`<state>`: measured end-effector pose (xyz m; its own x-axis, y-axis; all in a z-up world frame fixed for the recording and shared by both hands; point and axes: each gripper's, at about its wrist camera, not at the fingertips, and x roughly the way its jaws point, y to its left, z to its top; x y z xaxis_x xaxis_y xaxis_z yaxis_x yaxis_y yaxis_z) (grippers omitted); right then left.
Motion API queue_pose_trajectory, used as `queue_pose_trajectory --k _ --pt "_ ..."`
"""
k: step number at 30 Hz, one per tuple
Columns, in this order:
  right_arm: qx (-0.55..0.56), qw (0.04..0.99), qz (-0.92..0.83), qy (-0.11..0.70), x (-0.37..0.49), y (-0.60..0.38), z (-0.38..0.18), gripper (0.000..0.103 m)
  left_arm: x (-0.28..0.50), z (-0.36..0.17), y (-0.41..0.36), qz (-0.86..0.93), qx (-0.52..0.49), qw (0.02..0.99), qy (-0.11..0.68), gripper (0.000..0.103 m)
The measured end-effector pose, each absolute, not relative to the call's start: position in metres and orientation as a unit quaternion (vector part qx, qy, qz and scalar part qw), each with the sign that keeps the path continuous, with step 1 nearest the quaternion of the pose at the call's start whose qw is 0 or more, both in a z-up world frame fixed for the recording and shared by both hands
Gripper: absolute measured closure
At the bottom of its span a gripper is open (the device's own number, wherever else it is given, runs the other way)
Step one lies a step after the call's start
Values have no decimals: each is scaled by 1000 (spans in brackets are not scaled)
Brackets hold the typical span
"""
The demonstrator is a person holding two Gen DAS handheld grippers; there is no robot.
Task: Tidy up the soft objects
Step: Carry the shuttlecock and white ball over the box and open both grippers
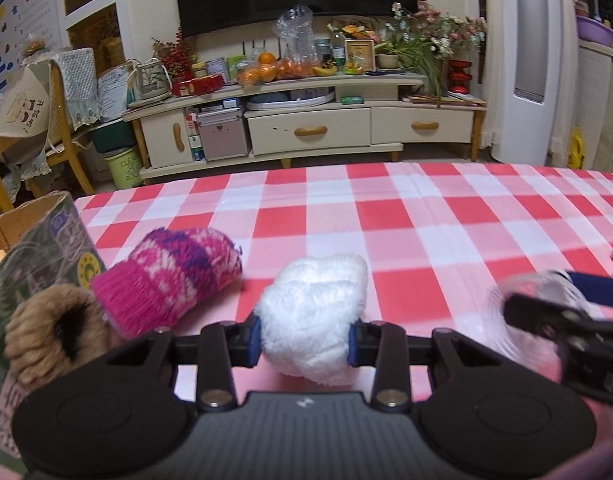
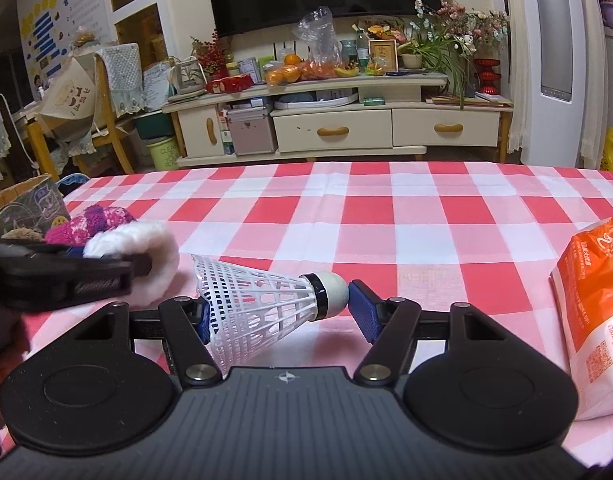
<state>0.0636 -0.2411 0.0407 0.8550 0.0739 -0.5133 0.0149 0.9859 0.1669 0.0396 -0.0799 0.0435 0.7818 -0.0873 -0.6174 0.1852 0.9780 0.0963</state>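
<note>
My left gripper is shut on a white fluffy soft item low over the checked tablecloth. Left of it lie a pink-and-purple knitted item and a tan furry ring-shaped item. My right gripper is shut on a white plastic shuttlecock, which lies sideways with its cork against the right pad. The left gripper with the white item shows at the left of the right wrist view; the right gripper shows blurred at the right of the left wrist view.
A cardboard box stands at the table's left edge. An orange-and-white packet lies at the right. Beyond the table's far edge are a TV cabinet and chairs.
</note>
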Motion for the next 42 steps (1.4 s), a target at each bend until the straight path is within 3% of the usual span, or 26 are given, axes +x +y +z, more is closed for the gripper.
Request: queue_pose_trajectory --k 42 --pt "30 968 54 243 0 -138 64 25 -18 111 43 -125 -32 956 264 67"
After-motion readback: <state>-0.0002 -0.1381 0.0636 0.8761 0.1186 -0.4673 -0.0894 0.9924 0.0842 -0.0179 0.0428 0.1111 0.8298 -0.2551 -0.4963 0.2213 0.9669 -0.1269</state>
